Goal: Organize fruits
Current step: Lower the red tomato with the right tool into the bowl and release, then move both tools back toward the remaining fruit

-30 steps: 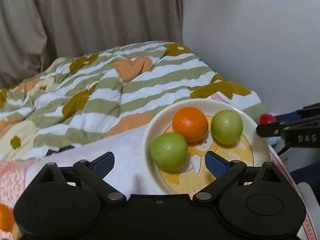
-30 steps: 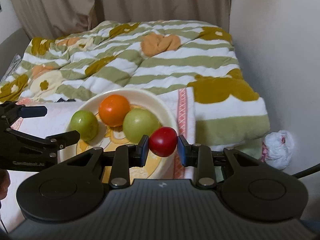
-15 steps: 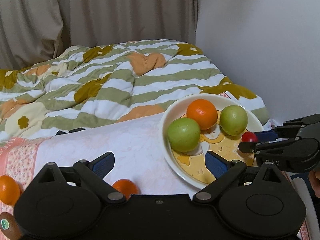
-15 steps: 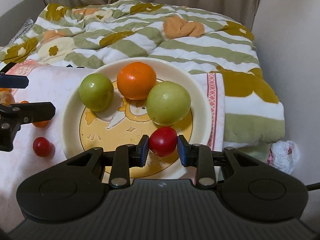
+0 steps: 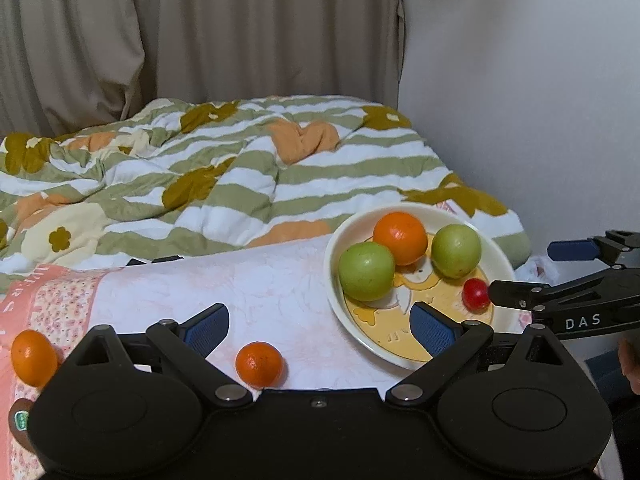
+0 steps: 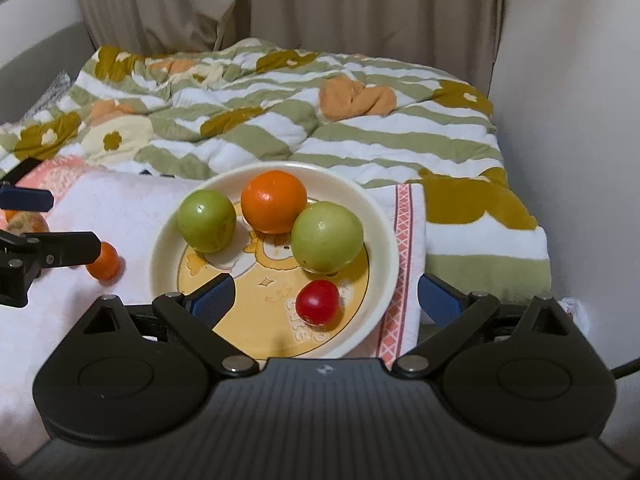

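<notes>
- Left wrist view: the left gripper has its two blue-padded fingers spread wide, holding nothing, above a pale pink floral cloth.
- One round cream plate with a yellow cartoon print sits on that cloth at the right. It carries four fruits: one large orange, two green round fruits, and one small red cherry tomato lying loose near the plate's right edge.
- Two small mandarins lie on the cloth outside the plate: one just ahead of the left gripper's body, the other at the far left edge.
- The right gripper reaches in from the right, its fingers apart; the nearer fingertip sits just beside the tomato, though contact is hard to judge from here.
- A striped green-and-white quilt with mustard flowers covers the bed behind.
- Right wrist view: the right gripper has its fingers spread wide and empty, with the tomato resting on the plate between them, touching neither.
- The same orange and two green fruits sit further back on the plate.
- One mandarin shows on the cloth at left, partly behind the left gripper.
</notes>
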Motion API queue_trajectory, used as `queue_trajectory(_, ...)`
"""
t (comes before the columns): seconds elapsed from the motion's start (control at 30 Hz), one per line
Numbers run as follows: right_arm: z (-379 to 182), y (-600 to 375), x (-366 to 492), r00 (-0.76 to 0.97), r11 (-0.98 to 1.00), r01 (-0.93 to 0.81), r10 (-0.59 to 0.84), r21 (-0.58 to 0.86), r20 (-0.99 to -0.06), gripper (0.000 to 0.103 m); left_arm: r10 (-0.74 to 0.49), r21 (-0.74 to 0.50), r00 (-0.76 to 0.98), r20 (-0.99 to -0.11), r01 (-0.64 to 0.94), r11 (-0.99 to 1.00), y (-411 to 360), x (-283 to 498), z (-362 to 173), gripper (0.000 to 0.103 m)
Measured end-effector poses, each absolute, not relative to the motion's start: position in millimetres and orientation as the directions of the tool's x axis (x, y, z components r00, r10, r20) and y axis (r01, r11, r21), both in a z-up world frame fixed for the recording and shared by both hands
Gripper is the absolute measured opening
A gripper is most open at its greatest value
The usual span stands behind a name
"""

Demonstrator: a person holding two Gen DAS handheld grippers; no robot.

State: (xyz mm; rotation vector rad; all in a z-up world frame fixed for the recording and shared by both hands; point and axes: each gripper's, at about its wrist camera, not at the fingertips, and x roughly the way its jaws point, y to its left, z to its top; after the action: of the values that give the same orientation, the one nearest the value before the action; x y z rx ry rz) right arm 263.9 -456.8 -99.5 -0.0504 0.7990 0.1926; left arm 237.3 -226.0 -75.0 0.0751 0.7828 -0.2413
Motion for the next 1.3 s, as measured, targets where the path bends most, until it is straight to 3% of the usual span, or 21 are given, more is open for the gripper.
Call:
queue_trajectory(0.57, -32, -453, 184, 0.722, 0.973, -0.219, 0.212, 0.072, -0.658, 0.103, -0.117, -0.040, 0.795, -0.595, 0.116, 0.992, -199, 147, -23, 0.099)
queue_trajectory(1.0, -12, -394, 158, 0.725, 0.947, -0.306, 0.297, 0.095, -0.622, 0.103, 0.030, 0.004, 0.817, -0.576, -0.034, 0.999, -123, 102, -12, 0.099)
queue_trajectory(1.3, -18, -316, 159, 0.734, 0.953, -0.295, 0.276, 0.075, -0.621, 0.103, 0.005, 0.021, 0.806, -0.591, 0.009, 1.000, -51, 117, -19, 0.099)
